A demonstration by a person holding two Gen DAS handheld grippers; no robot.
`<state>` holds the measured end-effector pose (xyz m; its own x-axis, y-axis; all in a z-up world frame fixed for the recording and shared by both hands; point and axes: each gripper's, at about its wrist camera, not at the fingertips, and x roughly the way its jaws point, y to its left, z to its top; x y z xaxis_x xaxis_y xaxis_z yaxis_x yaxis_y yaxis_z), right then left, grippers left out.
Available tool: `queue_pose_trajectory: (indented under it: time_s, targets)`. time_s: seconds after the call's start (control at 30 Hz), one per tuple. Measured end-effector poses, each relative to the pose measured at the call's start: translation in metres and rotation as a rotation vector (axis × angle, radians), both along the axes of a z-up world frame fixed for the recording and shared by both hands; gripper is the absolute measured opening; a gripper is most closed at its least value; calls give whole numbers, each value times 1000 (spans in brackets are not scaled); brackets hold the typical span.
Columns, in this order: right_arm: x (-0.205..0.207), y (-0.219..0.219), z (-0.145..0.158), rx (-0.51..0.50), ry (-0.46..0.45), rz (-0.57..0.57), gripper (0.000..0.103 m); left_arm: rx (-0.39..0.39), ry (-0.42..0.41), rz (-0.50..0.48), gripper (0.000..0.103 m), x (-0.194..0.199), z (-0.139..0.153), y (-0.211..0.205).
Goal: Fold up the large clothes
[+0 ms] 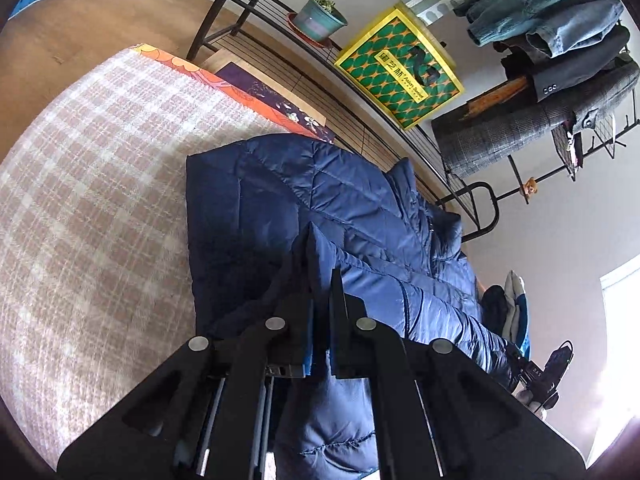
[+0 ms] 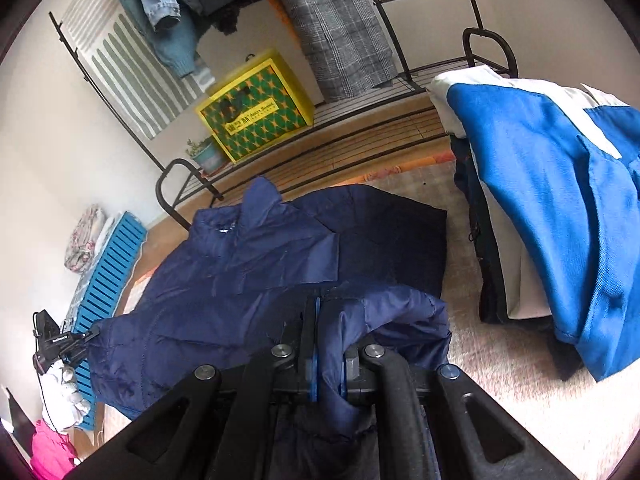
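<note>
A: Fingers first. What's your left gripper (image 1: 320, 280) doing?

B: Your left fingers (image 1: 338, 320) are pinched narrow on a raised fold of the navy puffer jacket (image 1: 280, 184). Fabric stands up between them, so you've got a hem or edge lifted.

A: Right?

B: Same story. Your right gripper (image 2: 330, 344) has its fingers (image 2: 310, 332) clamped on a bunched part of the jacket, and the cloth spills over the right finger. Can't tell if it's a cuff or a hem corner.

A: Why both up?

B: Looks like you're carrying one side over the body for a fold; two grips keep the slippery shell from sagging in the middle. That's my guess.

A: Where's the jacket?

B: Spread on the plaid blanket (image 1: 100, 168), collar toward the metal rack (image 1: 256, 0). Beyond the jacket, on that rack, sit a yellow-green box (image 1: 400, 68) and a potted plant (image 1: 320, 16).

A: Anything beside it?

B: A blue-and-white garment (image 2: 540, 184) is piled just to the jacket's right. Keep your fold clear of it.
</note>
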<state>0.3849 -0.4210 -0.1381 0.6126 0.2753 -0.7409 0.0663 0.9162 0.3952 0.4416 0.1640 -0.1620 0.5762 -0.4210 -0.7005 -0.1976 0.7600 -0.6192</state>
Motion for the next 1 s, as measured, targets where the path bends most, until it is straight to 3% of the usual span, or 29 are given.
queue_pose_trajectory:
  time_s: [0.1,0.13,0.17,0.2,0.33,0.4,0.5,0.67,0.8,1.0]
  targets:
    - [9,-6,-13,10,58,-10,19,6,38,4,25,13,-11,3]
    - [8,-9,-14,22,63,-6,26,-7,44,10,40,13,-13,7]
    - [6,-12,-13,35,62,1,33,-20,45,24,48,12,-13,13]
    - [2,-16,-11,43,59,7,35,-27,34,36,49,10,-10,19]
    - [-25,-38,4,66,4,10,49,-13,-15,40,49,-6,9,45]
    - [-44,-49,9,74,-29,1,48,22,-13,28,49,-23,11,53]
    - [-69,-58,3,68,-3,1,35,26,21,-29,49,-48,-2,54]
    - [-87,-43,-20,-15,67,65,25,102,64,-152,31,-70,-29,28]
    - [-81,-20,-30,-47,77,125,24,75,71,-198,26,-69,-40,6]
    - [-74,-16,-12,-52,19,154,24,104,6,-254,24,-61,-17,-16]
